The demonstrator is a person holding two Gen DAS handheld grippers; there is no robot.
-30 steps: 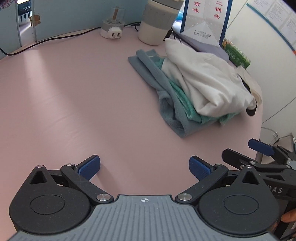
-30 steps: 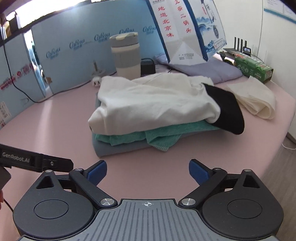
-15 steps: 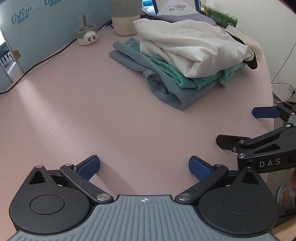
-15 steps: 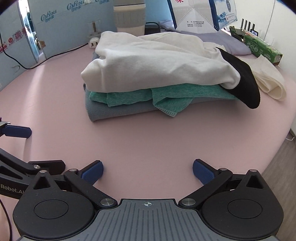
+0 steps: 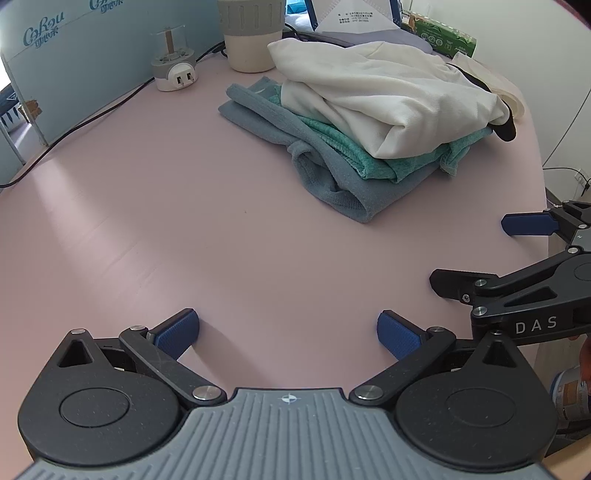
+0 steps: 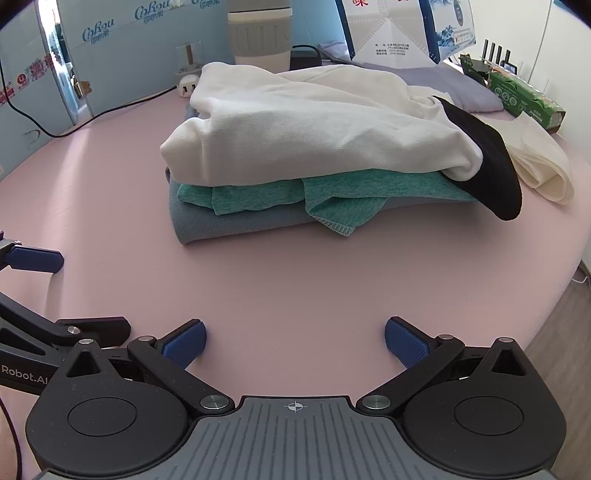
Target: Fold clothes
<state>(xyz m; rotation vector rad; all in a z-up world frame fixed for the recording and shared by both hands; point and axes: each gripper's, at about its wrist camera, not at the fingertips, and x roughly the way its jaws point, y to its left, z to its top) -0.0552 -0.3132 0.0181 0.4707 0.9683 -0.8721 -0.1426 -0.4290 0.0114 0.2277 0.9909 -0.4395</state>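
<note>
A stack of clothes lies on the pink table (image 5: 147, 206): a white garment (image 6: 303, 125) with a black sleeve end (image 6: 487, 162) on top, a teal one (image 6: 258, 192) under it, a grey-blue one (image 6: 236, 221) at the bottom. The stack also shows in the left wrist view (image 5: 369, 110). My left gripper (image 5: 288, 332) is open and empty, near the table's front, well short of the stack. My right gripper (image 6: 295, 341) is open and empty, in front of the stack. Each gripper shows at the edge of the other's view.
A grey-and-cream cup (image 5: 251, 33), a plug adapter (image 5: 173, 70) with a black cable, a printed bag (image 6: 399, 29), a lilac cloth (image 6: 443, 81), a green pack (image 6: 524, 96) and a cream cloth (image 6: 543, 162) stand behind and right of the stack. The table edge runs at right.
Both grippers have moved closer to the table and tilted down toward the stack, which now looks larger. Both stay open and empty.
</note>
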